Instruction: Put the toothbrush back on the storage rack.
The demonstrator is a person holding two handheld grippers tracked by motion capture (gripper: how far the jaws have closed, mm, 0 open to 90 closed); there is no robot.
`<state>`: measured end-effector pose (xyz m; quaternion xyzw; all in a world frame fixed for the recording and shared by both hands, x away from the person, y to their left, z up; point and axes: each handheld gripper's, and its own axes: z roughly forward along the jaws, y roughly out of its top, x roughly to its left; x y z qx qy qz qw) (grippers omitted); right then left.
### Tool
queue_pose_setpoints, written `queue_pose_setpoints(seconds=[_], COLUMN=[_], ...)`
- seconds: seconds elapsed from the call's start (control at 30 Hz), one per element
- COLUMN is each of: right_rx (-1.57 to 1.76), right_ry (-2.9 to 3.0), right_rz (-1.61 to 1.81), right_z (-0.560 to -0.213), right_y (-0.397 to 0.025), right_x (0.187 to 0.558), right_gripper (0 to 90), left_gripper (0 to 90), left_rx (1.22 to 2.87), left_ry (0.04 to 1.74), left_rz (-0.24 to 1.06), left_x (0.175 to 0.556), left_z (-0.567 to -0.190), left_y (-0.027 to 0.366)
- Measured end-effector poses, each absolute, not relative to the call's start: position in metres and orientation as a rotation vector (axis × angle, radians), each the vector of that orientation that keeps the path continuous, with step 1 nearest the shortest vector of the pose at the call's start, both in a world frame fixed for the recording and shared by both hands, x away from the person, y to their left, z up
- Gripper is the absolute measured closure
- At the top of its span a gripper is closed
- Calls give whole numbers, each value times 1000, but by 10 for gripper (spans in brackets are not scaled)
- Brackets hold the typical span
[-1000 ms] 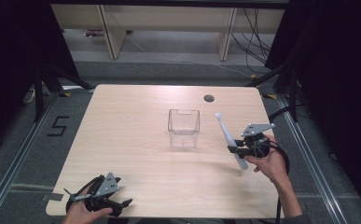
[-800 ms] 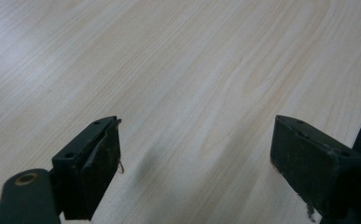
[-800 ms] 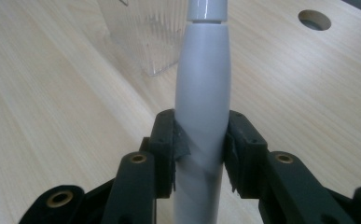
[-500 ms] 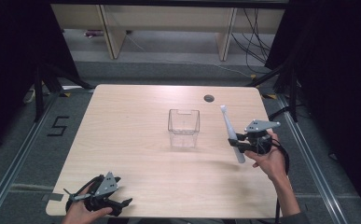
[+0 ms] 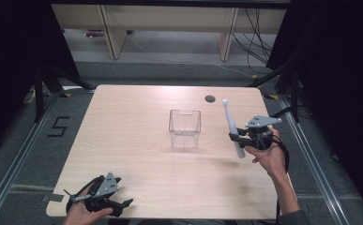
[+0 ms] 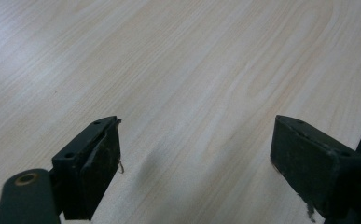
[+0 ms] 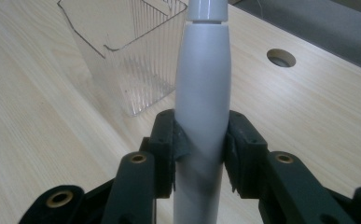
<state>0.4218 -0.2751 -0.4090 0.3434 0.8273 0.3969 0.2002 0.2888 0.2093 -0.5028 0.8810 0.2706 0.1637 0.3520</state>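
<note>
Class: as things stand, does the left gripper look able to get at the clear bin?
Probably yes. The left gripper is open at the table's near edge, and bare tabletop lies between it and the clear bin. The right gripper, holding the white stick, stands off beside the bin.

A clear bin (image 5: 185, 128) stood at the middle of the tabletop (image 5: 123, 122). To its right, the right gripper (image 5: 235, 137) held a white wand (image 5: 231, 127) above the surface. The left gripper (image 5: 123, 204) sat at the near left corner, well apart.
</note>
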Motion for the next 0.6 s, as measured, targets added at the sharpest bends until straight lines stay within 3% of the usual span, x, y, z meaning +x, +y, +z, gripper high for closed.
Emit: queue_pose_setpoints(seconds=[0.6], right_rx=[958], right_ry=[2304], right_rz=[1153], right_z=[-407], right_y=[-263], right_x=[440], right_gripper=[671], left_gripper=[155], left_rx=[2296], left_ry=[695], left_rz=[422], left_x=[289], left_z=[-502], left_y=[210])
